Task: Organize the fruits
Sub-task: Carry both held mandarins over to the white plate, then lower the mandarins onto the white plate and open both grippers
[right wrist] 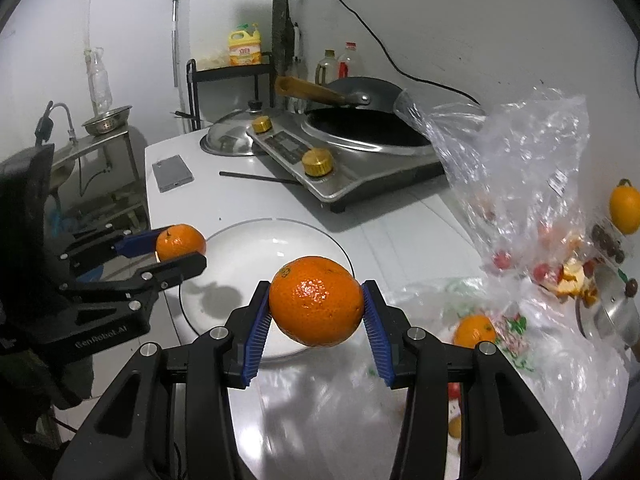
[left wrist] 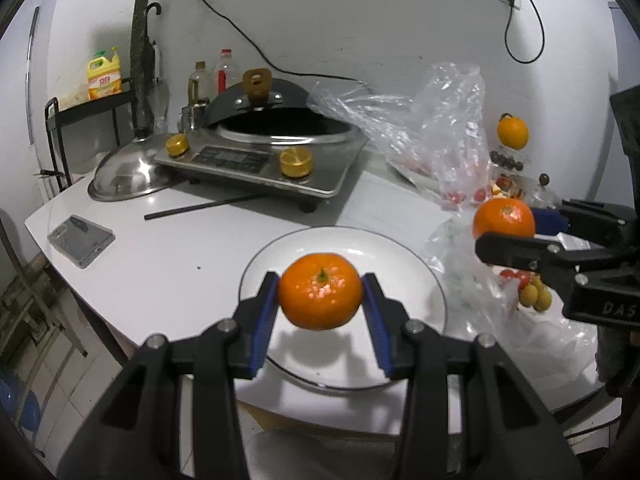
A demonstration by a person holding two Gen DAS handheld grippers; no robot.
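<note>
The left tongs (left wrist: 320, 294) clamp a tangerine (left wrist: 319, 296) above the white plate (left wrist: 416, 276). The right tongs (right wrist: 316, 308) clamp an orange (right wrist: 316, 306) near the plate's edge. The plate is bare, so nothing is sorted yet; more fruit remains in the plastic bags (right wrist: 520, 152) on the surface (right wrist: 400, 224).

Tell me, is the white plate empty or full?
Empty. The white plate shows only bare surface and shadows; the orange hangs above it in the left gripper.

Dim overhead light, perhaps; soft shadows, fisheye-bent edges, blurred bag (right wrist: 520, 168).
</note>
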